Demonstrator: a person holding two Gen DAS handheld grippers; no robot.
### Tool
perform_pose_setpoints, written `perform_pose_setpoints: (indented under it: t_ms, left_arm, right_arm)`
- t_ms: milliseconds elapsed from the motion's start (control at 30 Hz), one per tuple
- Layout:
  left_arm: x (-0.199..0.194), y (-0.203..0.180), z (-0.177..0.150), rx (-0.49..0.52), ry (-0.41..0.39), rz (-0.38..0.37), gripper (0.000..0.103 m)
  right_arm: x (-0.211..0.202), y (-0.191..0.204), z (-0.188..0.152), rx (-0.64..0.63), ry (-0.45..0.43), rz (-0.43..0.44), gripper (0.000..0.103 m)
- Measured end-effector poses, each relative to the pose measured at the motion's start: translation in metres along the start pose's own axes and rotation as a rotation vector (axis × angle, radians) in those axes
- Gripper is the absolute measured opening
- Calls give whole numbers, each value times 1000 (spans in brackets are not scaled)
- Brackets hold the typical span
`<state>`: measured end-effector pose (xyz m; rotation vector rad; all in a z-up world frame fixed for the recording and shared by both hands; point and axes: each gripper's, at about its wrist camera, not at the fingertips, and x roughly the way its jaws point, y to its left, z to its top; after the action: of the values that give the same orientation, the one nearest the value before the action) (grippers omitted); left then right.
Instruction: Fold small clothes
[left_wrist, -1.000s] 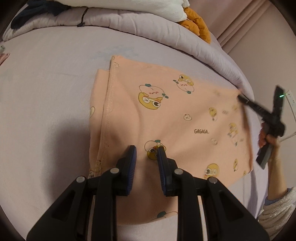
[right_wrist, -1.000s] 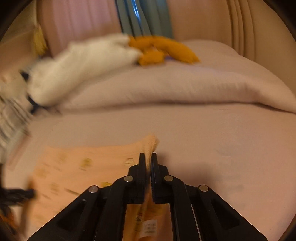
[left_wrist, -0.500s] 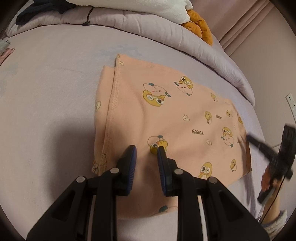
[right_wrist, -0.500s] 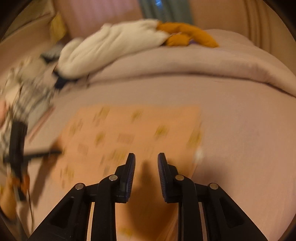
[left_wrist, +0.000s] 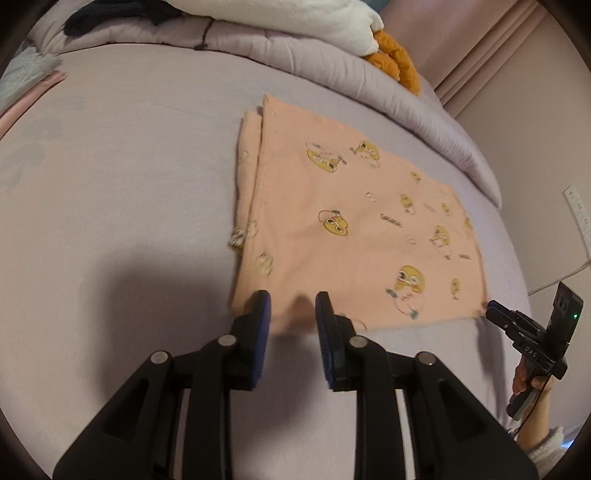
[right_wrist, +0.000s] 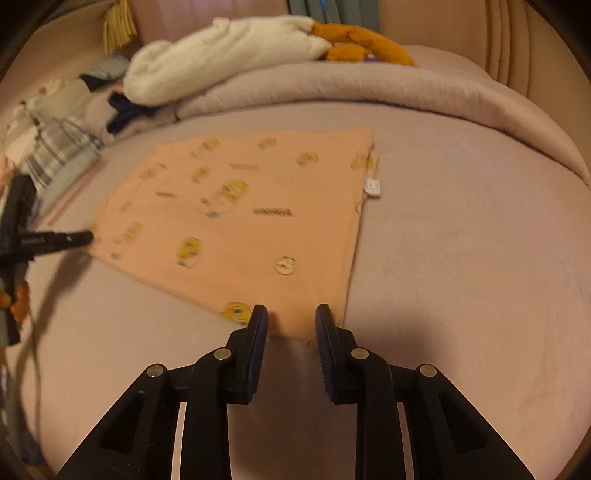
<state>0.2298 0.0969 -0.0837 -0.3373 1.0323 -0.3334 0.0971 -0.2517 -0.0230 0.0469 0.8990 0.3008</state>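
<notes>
A peach garment with yellow cartoon prints lies folded flat on the lilac bed; it also shows in the right wrist view, with a white label at its right edge. My left gripper is open and empty, with the garment's near edge between its fingers. My right gripper is open and empty at the garment's near corner. The right gripper shows at the far right of the left wrist view, tips by the garment's corner. The left gripper shows at the left of the right wrist view.
A rolled lilac duvet runs along the back of the bed, with a white plush blanket and an orange soft toy on it. Stacked clothes lie at the far left. A wall socket is on the right.
My right gripper let go of the garment's raised corner and opened; the garment now lies flat. Both grippers have drawn back to the garment's near edges.
</notes>
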Motion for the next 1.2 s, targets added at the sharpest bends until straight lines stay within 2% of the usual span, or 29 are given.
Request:
perform_pose_setpoints:
  t_ms: [33, 67, 100, 167, 300, 433, 533, 600, 667, 733, 767, 800, 933, 1000, 1167, 1200]
  left_arm:
    - [-6, 3, 0, -9, -12, -7, 44]
    - [-13, 9, 2, -26, -37, -2, 52]
    - [-17, 12, 4, -41, -60, 5, 62]
    - [-19, 23, 11, -94, -82, -5, 62]
    - [-2, 43, 29, -234, -59, -83, 61]
    - [23, 43, 43, -281, -23, -143, 60]
    - [35, 38, 53, -289, 2, -168, 60]
    - [44, 31, 59, -272, 14, -179, 60]
    - [49, 24, 64, -241, 23, -155, 58]
    - [53, 22, 66, -225, 29, -117, 42]
    - [56, 20, 68, -213, 37, -80, 37]
    - [58, 20, 70, -205, 38, -62, 31]
    - [61, 23, 71, -181, 44, -42, 29]
    - [61, 20, 71, -155, 47, -24, 29]
    - [65, 18, 74, -136, 54, 4, 29]
    - [65, 18, 74, -135, 55, 6, 29]
  right_arm:
    - [-6, 1, 1, 4, -17, 19, 33]
    - [-9, 1, 4, 16, -29, 47, 38]
    - [-7, 3, 5, 27, -34, 67, 39]
    - [0, 6, 12, 50, -38, 126, 39]
    - [30, 19, 35, 120, -31, 235, 39]
    - [50, 40, 55, 175, -46, 307, 39]
    - [78, 49, 80, 241, -19, 376, 39]
    - [96, 57, 96, 275, -2, 352, 39]
    - [109, 64, 108, 286, 0, 321, 39]
    - [122, 70, 117, 298, 15, 311, 39]
    - [128, 73, 122, 305, 16, 296, 38]
    - [135, 75, 124, 305, 22, 263, 31]
    - [160, 79, 125, 298, 86, 162, 18]
    - [168, 79, 121, 292, 109, 131, 7]
    - [156, 79, 117, 292, 120, 126, 7]
    - [146, 86, 116, 253, 115, 121, 7]
